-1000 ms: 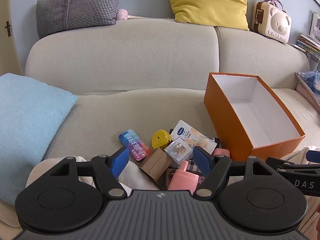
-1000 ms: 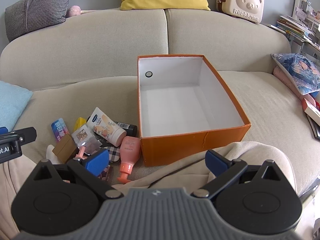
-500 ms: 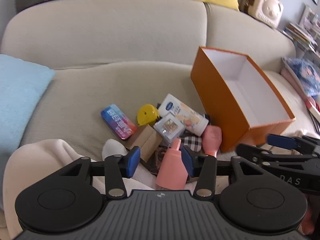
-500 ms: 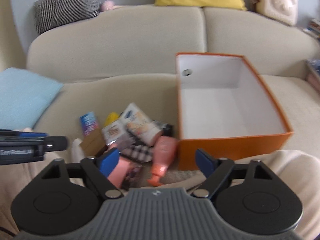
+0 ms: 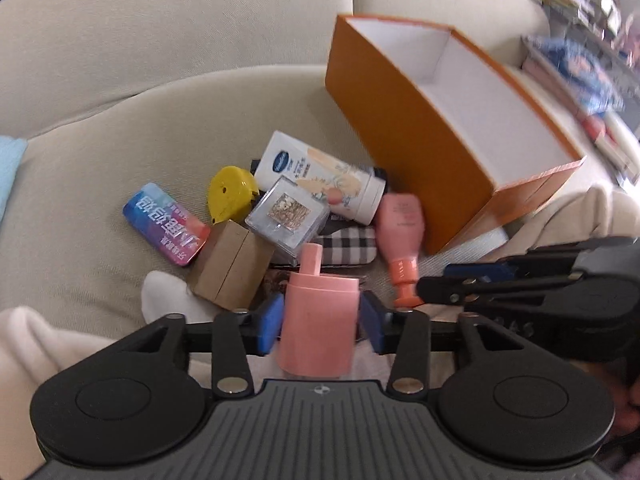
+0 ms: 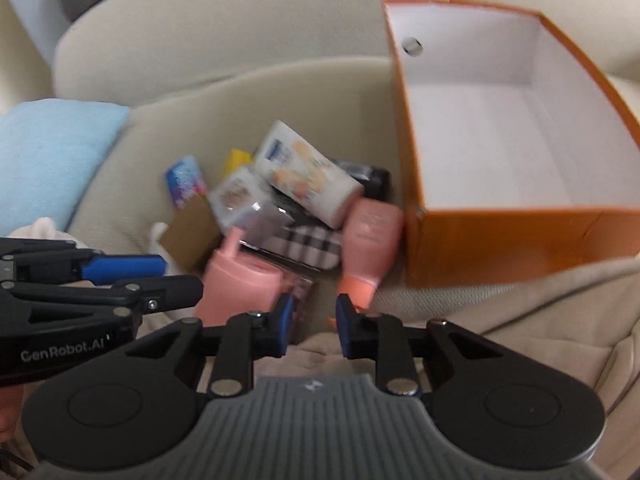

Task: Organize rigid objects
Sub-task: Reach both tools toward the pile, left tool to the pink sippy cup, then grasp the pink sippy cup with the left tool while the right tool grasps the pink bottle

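Note:
A pile of small items lies on the beige sofa beside an open orange box (image 5: 404,128) with a white inside, also in the right wrist view (image 6: 520,236). My left gripper (image 5: 319,322) has its blue pads against both sides of a pink pump bottle (image 5: 318,320), seen too in the right wrist view (image 6: 236,284). My right gripper (image 6: 311,326) is partly open and empty, with its tips just short of a pink tube (image 6: 370,240) lying cap toward me (image 5: 400,232). A white cream tube (image 5: 320,178), clear case (image 5: 286,212), yellow tape measure (image 5: 230,194) and cardboard box (image 5: 230,264) lie in the pile.
A colourful tin (image 5: 166,224) lies at the pile's left, a checked pouch (image 5: 348,244) under the tubes. A light blue cushion (image 6: 52,156) sits far left. Beige cloth (image 6: 500,308) lies in front of the box. Books and clutter (image 5: 580,52) lie to the right.
Both grippers have moved down and forward to the pile. The left jaws have narrowed onto the pink pump bottle. The right jaws have narrowed near the pink tube's cap.

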Tool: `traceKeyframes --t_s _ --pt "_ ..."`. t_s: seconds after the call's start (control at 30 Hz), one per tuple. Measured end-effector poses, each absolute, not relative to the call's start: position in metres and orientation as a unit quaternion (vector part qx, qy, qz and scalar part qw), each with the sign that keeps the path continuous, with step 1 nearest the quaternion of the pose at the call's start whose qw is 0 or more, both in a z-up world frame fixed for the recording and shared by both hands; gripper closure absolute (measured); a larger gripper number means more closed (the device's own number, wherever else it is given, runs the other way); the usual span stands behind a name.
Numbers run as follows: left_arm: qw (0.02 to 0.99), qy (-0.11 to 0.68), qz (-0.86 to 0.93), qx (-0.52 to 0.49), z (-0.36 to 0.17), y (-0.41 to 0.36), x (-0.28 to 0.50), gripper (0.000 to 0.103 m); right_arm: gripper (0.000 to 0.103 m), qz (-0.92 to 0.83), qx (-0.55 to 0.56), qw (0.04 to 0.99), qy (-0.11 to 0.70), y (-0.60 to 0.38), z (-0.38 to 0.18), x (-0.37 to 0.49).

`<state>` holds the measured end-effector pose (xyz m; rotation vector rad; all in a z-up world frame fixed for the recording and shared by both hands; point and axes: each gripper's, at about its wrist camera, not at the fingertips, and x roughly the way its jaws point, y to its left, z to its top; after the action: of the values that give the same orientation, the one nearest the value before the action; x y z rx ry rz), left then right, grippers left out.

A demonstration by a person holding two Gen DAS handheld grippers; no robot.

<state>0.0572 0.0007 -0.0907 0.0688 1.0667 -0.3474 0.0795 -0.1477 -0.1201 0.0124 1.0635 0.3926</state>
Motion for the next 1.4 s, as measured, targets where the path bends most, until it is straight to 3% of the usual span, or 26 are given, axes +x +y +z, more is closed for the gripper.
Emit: traceKeyframes --t_s 0.07,0.17,0.53,0.8,1.0,1.1,1.17,1.4 --pt "0.839 0.517 -0.166 0.04 -0.099 -0.003 0.062 0.038 0.076 0.177 0.017 0.838 0.515 -0.151 -0.128 0.086" --pt "0.83 0.53 -0.166 0.052 -0.112 -0.01 0.067 0.035 0.076 0.167 0.021 0.832 0.528 -0.152 -0.139 0.094" --pt "0.811 0.558 -0.156 0.08 -0.139 -0.022 0.085 0.037 0.08 0.159 0.037 0.813 0.56 -0.153 -0.161 0.118" --pt "0.825 0.543 -0.149 0.058 -0.124 -0.003 0.078 0.042 0.073 0.166 0.03 0.806 0.567 -0.15 -0.17 0.127" --pt "0.849 0.507 -0.142 0.036 -0.098 0.009 0.068 0.042 0.058 0.179 -0.033 0.803 0.568 -0.136 -0.172 0.124" --pt "0.854 0.5 -0.14 0.032 -0.091 0.01 0.068 0.042 0.06 0.177 -0.091 0.8 0.567 -0.123 -0.178 0.121" --pt "0.857 0.496 -0.139 0.03 -0.087 0.012 0.065 0.042 0.068 0.174 -0.105 0.803 0.56 -0.122 -0.175 0.119" --pt "0.863 0.482 -0.148 0.025 -0.083 0.004 0.056 0.042 0.069 0.185 -0.069 0.825 0.529 -0.138 -0.138 0.107"
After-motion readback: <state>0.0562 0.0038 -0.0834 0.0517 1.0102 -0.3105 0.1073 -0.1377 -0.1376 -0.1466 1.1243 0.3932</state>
